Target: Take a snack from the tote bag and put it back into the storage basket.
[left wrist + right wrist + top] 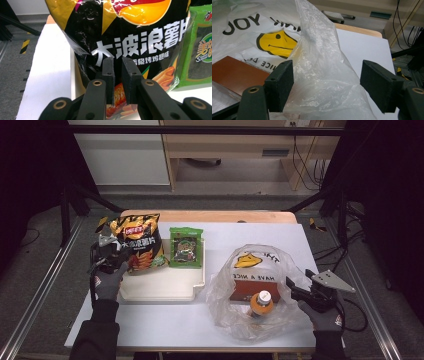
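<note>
Chip bag (137, 242) upright (long axis vertical), left gripper (117, 67) nearly closed before it, right gripper (327, 85) wide open around plastic bag (317, 62)

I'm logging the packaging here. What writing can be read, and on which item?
"大波浪薯片": chip bag.
"HAVE A NICE D…", upside down and cut off: plastic bag.
"JOY", upside down: plastic bag, right gripper view.
Green packet: yellow print, cut off, unreadable.
Bottle label: too small.

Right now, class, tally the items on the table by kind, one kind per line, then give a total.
Snack packets: 2, the chip bag and the green packet
Trays: 1
Plastic bags: 1
Bottles: 1
Brown boxes: 1
Total: 6
</note>
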### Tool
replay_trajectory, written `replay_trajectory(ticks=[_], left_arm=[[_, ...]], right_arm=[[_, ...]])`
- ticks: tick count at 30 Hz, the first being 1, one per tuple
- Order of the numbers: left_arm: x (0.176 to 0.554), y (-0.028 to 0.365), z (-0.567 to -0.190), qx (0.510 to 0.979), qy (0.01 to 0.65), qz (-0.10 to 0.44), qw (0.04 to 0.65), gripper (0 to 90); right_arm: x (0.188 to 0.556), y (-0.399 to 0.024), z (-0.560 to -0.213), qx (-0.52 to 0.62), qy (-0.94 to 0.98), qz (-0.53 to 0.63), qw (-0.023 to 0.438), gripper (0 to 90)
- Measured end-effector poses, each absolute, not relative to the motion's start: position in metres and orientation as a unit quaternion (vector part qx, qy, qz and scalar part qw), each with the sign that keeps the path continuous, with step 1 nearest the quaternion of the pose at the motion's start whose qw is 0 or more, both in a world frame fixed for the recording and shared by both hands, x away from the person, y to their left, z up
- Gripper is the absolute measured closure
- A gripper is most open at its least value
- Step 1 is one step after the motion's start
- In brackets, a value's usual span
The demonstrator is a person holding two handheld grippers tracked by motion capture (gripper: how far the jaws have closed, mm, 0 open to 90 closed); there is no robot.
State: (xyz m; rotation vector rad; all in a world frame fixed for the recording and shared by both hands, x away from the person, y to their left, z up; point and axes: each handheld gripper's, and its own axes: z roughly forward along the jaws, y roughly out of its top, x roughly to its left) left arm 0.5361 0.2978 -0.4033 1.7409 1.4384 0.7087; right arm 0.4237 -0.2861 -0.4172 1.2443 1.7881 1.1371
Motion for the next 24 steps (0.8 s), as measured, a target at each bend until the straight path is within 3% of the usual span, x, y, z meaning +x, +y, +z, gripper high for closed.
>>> replay_trajectory(ticks=[15,24], left_arm=[[0.539,0.301,-0.398,0.678,0.554,0.293,0.384,76.3],[0.498,0.300,-0.386,0.668,0.519,0.295,0.444,66.7]], right_arm=[[0.423,-0.285,-0.417,0.476,0.686,0.437,0.335,27.2],[0.421,-0.285,-0.412,0.474,0.682,0.444,0.337,27.3]])
